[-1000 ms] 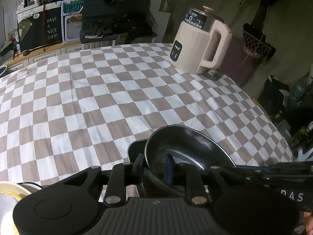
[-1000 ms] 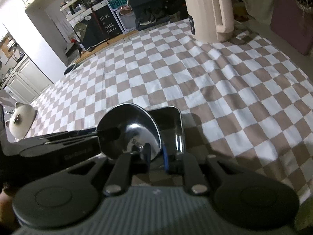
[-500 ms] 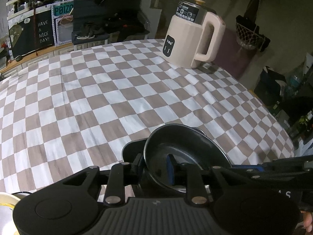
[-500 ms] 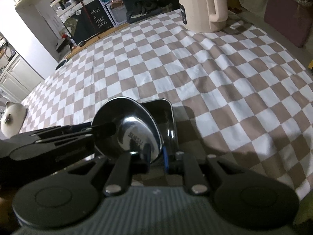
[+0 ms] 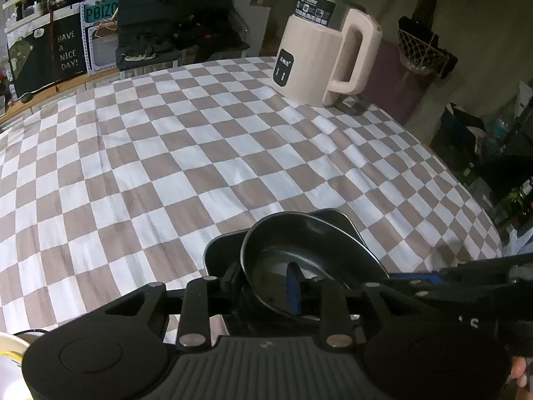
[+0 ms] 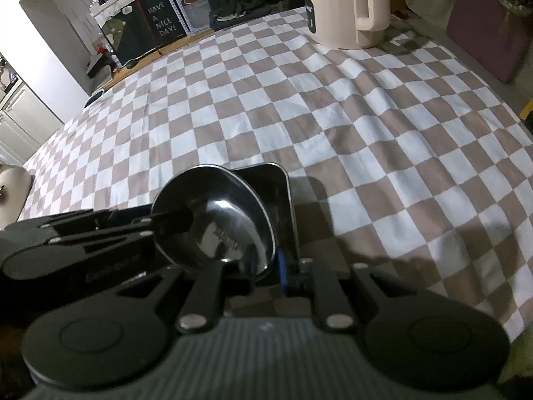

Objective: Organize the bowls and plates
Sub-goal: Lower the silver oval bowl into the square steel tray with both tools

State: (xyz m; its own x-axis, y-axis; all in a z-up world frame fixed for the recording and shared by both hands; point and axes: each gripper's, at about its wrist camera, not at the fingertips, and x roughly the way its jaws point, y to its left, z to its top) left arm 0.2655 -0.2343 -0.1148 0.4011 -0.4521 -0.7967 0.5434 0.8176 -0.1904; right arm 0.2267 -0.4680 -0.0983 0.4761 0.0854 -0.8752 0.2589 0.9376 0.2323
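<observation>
A round steel bowl (image 5: 299, 250) (image 6: 213, 220) is tilted over a square steel tray (image 5: 220, 253) (image 6: 279, 193) near the table's front edge. My left gripper (image 5: 266, 276) is shut on the bowl's near rim, one blue pad inside the bowl. My right gripper (image 6: 266, 263) is shut on the bowl's rim at its side, with the tray just behind. Each gripper shows in the other's view, gripping from the opposite side.
A cream electric kettle (image 5: 326, 53) (image 6: 346, 3) stands at the far right of the checkered tablecloth (image 5: 166, 153). A white and yellow dish (image 5: 10, 356) sits at the near left. The table edge drops off on the right.
Both grippers with the bowl have shifted slightly forward and left over the tray; the bowl stays tilted and held the same way.
</observation>
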